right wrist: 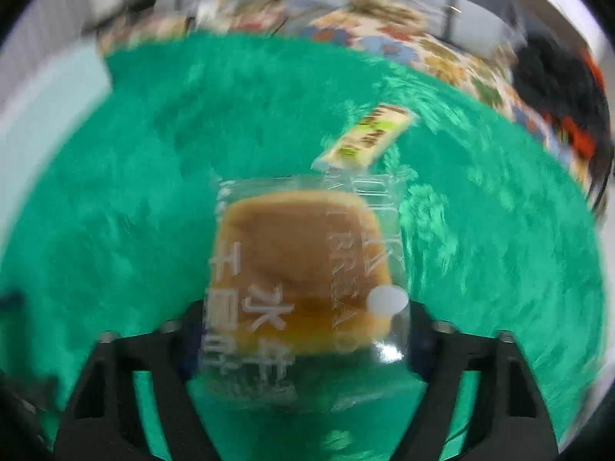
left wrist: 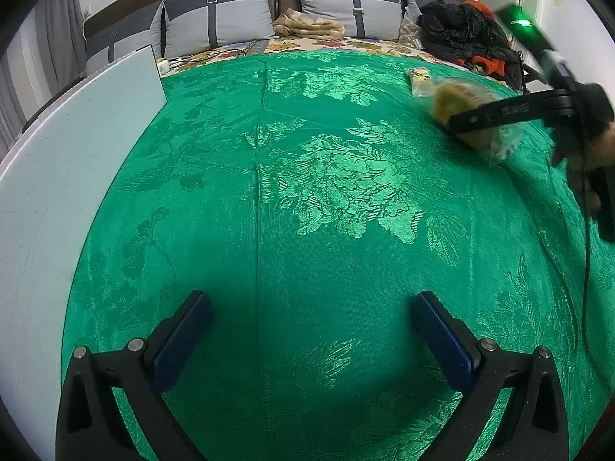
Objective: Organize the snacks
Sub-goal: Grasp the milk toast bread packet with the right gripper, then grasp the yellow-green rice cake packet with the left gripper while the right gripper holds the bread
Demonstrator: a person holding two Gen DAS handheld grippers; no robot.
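A round golden bun in a clear printed wrapper sits between the fingers of my right gripper. The pads press on the wrapper's sides, and the bun stays sharp while the background blurs. Seen from the left wrist, that bun is at the right, just above the green cloth, with the right gripper across it. A small yellow snack packet lies on the cloth just beyond the bun; the left wrist also shows this yellow packet. My left gripper hangs open over bare cloth with nothing between its fingers.
A pale board leans along the left edge of the cloth. Grey pillows line the headboard, with a folded beige cloth between them. A heap of black and orange clothes lies at the back right.
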